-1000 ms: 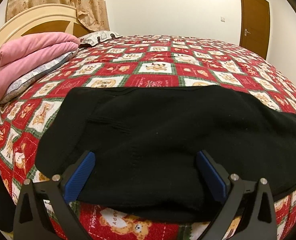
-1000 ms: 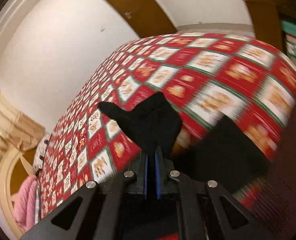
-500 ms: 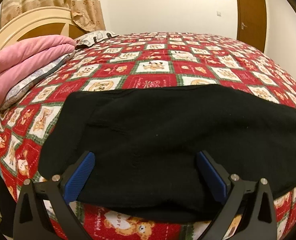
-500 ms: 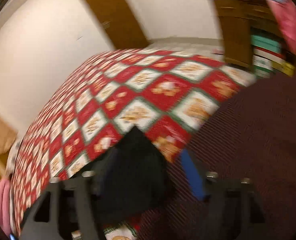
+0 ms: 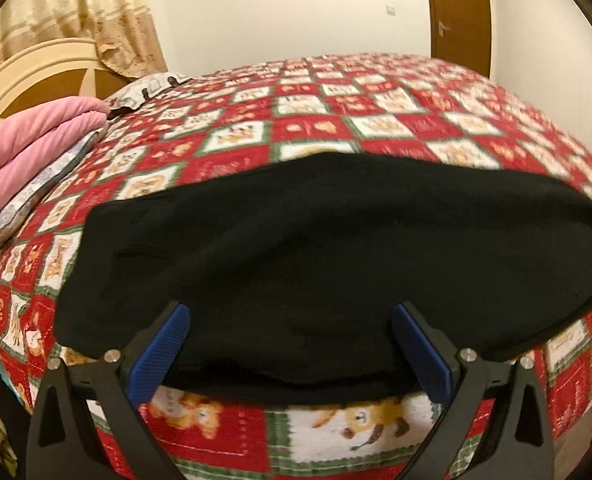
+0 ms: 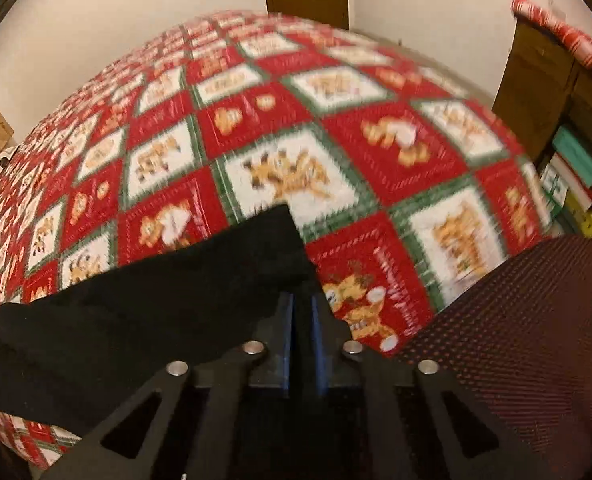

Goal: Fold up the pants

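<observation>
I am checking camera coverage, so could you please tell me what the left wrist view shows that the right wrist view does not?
Only the left wrist view shows the folded pink blanket, the cream curved headboard, the beige curtain and the open left tongs over the cloth.

Only the right wrist view shows the dark wooden shelf with coloured boxes, the dark red mesh surface and the right tongs shut on a corner of the cloth.

Both show the black pants, the red checked bear-print bedspread and the brown door.
</observation>
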Action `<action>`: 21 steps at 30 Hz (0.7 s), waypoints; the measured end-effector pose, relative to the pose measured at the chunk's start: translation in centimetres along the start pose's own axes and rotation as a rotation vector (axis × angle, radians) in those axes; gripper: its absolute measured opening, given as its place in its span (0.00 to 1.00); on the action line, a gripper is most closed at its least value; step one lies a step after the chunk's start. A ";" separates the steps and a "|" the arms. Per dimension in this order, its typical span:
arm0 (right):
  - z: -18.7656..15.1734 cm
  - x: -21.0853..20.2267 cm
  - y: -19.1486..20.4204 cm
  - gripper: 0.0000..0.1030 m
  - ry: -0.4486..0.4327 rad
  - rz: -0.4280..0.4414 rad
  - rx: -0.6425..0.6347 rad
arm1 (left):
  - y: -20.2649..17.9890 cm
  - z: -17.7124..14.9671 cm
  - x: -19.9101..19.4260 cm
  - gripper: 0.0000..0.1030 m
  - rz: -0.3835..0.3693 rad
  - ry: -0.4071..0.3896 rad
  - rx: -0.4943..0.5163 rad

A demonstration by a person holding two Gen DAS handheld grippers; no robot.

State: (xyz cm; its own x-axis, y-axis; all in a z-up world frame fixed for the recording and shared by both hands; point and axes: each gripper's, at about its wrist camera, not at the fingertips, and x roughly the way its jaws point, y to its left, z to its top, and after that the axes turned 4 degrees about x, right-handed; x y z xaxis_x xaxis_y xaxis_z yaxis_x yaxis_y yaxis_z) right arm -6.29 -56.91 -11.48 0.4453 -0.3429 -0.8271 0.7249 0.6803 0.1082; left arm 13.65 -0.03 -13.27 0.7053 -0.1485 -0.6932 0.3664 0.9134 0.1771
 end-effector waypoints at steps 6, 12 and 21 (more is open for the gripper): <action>0.8 -5.1 1.2 0.07 -0.217 0.050 -0.048 | 0.8 -0.1 0.3 1.00 -0.036 0.022 -0.081; 3.2 -2.1 -0.1 0.08 -0.163 0.172 0.059 | 0.6 -0.3 0.4 1.00 -0.040 0.024 -0.105; 2.6 1.2 -4.8 0.65 0.014 0.197 0.192 | 0.6 -0.2 0.5 1.00 -0.033 0.032 -0.112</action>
State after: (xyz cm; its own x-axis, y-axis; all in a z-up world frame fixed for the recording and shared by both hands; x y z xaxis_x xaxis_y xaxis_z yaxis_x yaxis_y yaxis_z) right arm -7.86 -62.28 -11.58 0.5812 -0.2059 -0.7873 0.7119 0.5973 0.3694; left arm 14.05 0.55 -13.64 0.6736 -0.1684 -0.7197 0.3177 0.9451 0.0762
